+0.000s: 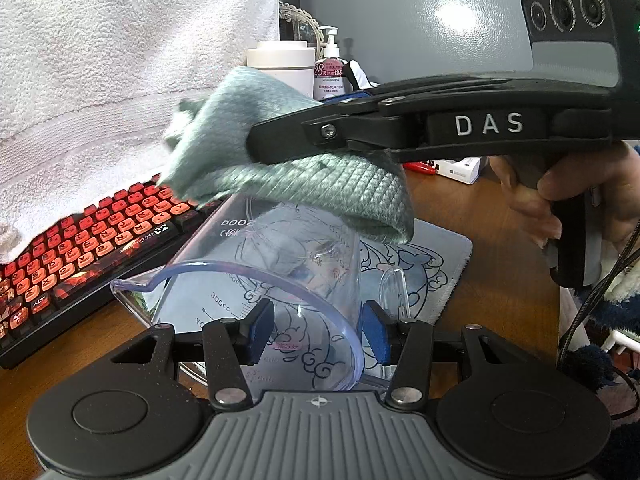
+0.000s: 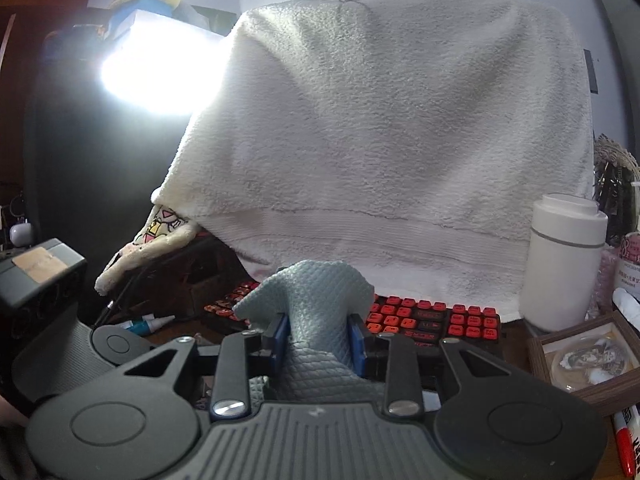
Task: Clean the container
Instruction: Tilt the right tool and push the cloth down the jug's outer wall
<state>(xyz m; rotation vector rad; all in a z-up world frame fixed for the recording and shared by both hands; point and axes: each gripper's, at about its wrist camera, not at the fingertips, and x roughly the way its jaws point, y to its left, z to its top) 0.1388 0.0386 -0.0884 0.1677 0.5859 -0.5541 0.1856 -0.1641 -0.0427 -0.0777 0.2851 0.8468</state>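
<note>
Left wrist view: left gripper (image 1: 318,330), black with blue pads, clenched on the rim wall of a clear plastic measuring cup (image 1: 276,276) with printed graduations and a side handle. Cup tipped on its side, mouth toward the camera, held over a pale illustrated mouse mat (image 1: 436,264) on a brown wooden desk (image 1: 496,248). Right gripper (image 1: 256,148), black, marked DAS, grasping a grey-green waffle-weave cloth (image 1: 320,184); cloth drapes over the cup's far end, touching it.

Right wrist view: cloth (image 2: 316,312) pinched between the blue pads of the right gripper (image 2: 318,336).

Surroundings: black keyboard with red-orange keys (image 1: 92,240), left of cup; white terry towel (image 2: 400,140) hanging behind it; white cylindrical canister (image 2: 560,264); pump bottle (image 1: 330,68).
</note>
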